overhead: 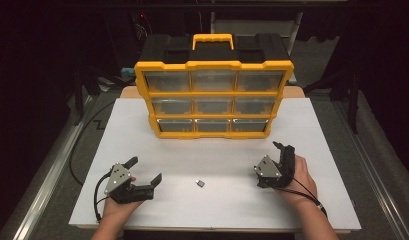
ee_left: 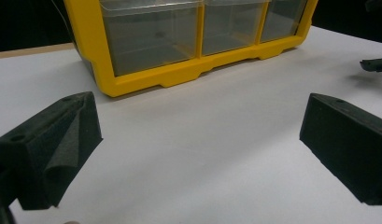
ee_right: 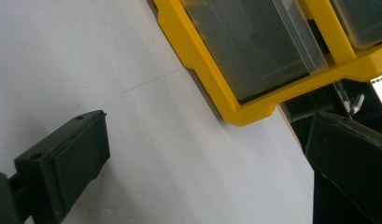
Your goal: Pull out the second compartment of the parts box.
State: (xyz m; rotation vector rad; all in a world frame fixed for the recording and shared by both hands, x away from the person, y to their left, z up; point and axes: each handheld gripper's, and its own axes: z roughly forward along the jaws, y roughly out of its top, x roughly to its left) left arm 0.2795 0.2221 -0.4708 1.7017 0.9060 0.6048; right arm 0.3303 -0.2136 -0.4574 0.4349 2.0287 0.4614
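Note:
A yellow and black organizer [overhead: 214, 92] with clear drawers stands upright at the back middle of the white board [overhead: 142, 130]. A small grey piece [overhead: 200, 183] lies on the board near the front, between the two grippers. My left gripper [overhead: 145, 170] rests at the front left, open, with nothing between its jaws. My right gripper [overhead: 284, 148] sits at the front right, open and empty as well. In the left gripper view the gripper [ee_left: 200, 140] faces the organizer's bottom drawers [ee_left: 151, 42]. The right gripper view has the gripper [ee_right: 207, 158] tilted toward the organizer's lower corner [ee_right: 240, 112].
The board lies on a table with metal rails [overhead: 47, 175] along both sides. A black cable [overhead: 74, 155] runs off the board's left edge. Dark floor and stands surround the table. The tip of the other gripper's jaw [ee_left: 374, 64] shows at the right of the left gripper view.

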